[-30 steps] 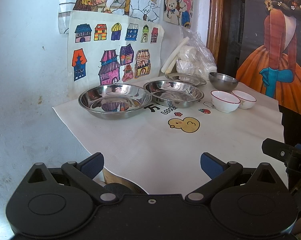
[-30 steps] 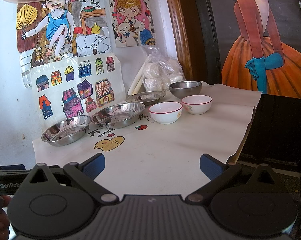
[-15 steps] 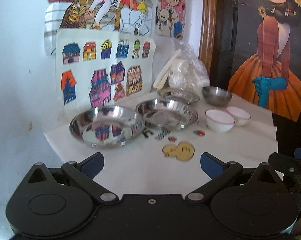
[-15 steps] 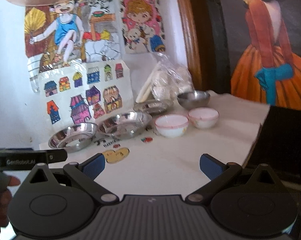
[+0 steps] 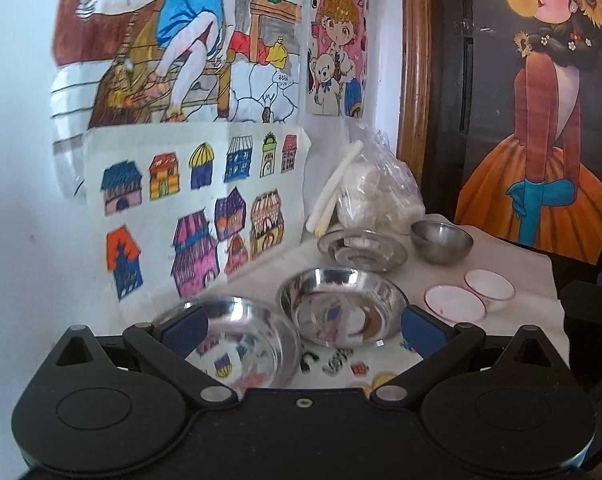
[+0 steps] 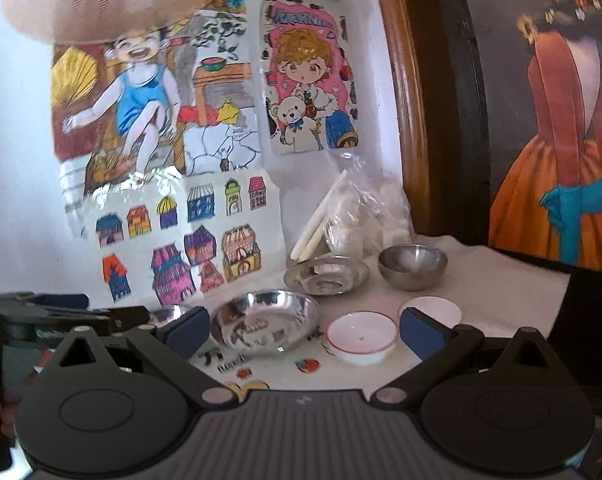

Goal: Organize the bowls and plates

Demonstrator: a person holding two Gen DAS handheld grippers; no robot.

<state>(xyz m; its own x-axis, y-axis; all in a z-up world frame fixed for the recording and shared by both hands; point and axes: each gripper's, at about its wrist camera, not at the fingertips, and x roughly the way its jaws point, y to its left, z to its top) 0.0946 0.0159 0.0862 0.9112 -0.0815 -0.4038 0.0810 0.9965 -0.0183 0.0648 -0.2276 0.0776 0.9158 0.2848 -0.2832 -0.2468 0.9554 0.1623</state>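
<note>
Now both claws spread wide, pinching nothing. Left claw [image 5: 295,330] poised low over the table [image 5: 513,264], nearest steel plate [image 5: 241,344] right between its fingers and just ahead, second steel plate [image 5: 341,306] touching or nearly touching that one, slightly ahead and toward the right finger. Farther ahead: a smaller steel plate [image 5: 363,249], a steel bowl [image 5: 441,242] to its right, and two white red-rimmed bowls [image 5: 455,303] off past the right finger. Right claw [image 6: 303,330] likewise hovering, one white bowl [image 6: 361,338] just inside its right finger, the other white bowl [image 6: 441,308] partly hidden behind that finger.

Probably the approach to a first pick for stacking. Best done by dropping one finger inside the near plate's rim and one outside, then closing firmly on the lip; polished steel likely slippery, so a deep bite rather than a tip pinch. Worth lifting straight up before moving over the neighbour, to avoid knocking it. Lowering flat and centred should keep the stack from rocking.
</note>
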